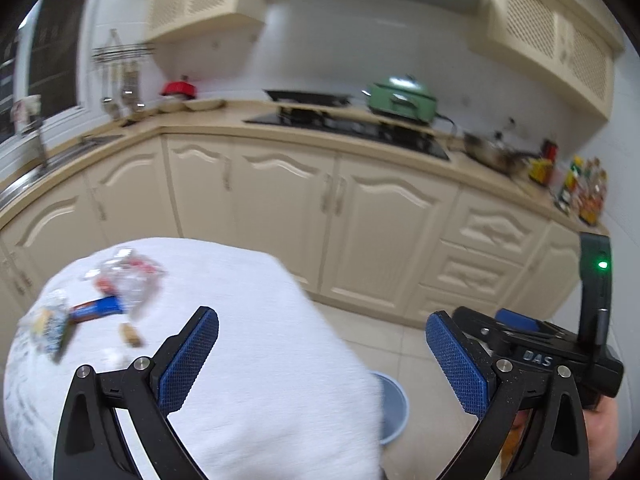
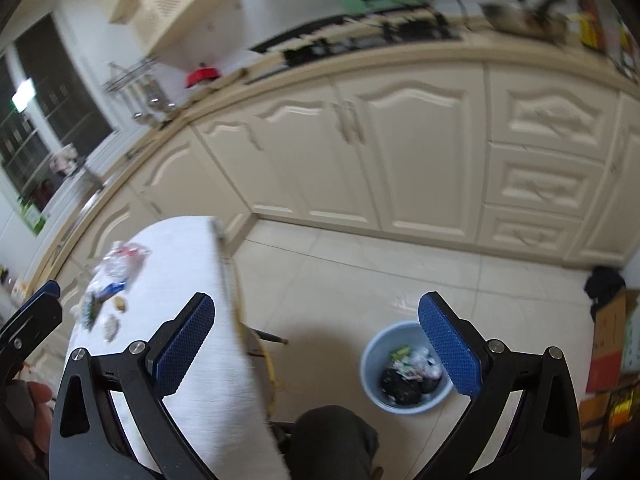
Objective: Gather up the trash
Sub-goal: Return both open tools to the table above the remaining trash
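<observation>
Several pieces of trash lie on a white-clothed table [image 1: 248,344]: a crumpled clear plastic wrapper [image 1: 128,276], a blue snack wrapper [image 1: 96,309], a small brown scrap [image 1: 131,335] and a packet [image 1: 50,330] at the left edge. My left gripper [image 1: 320,344] is open and empty above the table's near right part. My right gripper [image 2: 316,332] is open and empty above the floor, right of the table [image 2: 192,320]. A light blue trash bin [image 2: 374,380] with trash inside stands on the floor under its right finger [image 2: 452,352]. The trash also shows in the right wrist view [image 2: 116,276].
Cream kitchen cabinets [image 1: 360,216] run along the back with a stove, a green pot [image 1: 400,96] and bottles [image 1: 584,188] on the counter. The bin's edge [image 1: 394,412] peeks from under the table. Cardboard boxes [image 2: 612,336] stand at the right. A person's knee [image 2: 332,440] is below.
</observation>
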Tool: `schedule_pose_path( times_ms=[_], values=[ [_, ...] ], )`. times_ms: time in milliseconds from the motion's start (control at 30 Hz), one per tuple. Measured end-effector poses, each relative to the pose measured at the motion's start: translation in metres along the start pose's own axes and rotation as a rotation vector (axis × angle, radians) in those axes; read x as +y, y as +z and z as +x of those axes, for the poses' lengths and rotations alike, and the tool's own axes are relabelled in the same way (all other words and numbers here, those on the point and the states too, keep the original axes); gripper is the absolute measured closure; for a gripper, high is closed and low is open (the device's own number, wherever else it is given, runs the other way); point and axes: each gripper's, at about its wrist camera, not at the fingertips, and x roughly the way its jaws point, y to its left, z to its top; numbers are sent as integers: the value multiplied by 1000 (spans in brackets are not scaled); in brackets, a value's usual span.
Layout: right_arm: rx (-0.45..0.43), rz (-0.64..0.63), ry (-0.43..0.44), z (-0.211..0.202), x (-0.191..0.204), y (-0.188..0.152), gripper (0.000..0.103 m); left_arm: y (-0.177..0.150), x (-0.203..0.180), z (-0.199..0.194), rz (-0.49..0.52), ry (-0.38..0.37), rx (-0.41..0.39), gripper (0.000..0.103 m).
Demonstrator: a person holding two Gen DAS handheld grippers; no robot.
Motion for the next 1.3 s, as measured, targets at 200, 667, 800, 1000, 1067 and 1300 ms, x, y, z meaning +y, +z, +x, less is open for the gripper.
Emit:
schedule_pose_path(
  times_ms=[200,667,800,1000,1067,1300],
  values=[
    [-44,-116,66,-15,75,3,0,-25,40,-62,-92,82,-49,1],
    [-83,-359,193,-15,220,-8,0,-74,100,-179,-259,266,-127,1],
    [-69,-410,206,-5,244,-16,0,-83,111,-190,-293,311,-131,1],
    [14,-466,200,35,270,-33,0,-90,131,-184,-347,366,-92,1],
    [46,-476,198,51,276,-39,0,-87,141,-176,-364,372,-72,1],
    [206,-526,215,120,298,-67,9,-73,179,-136,-394,386,9,1]
  ],
)
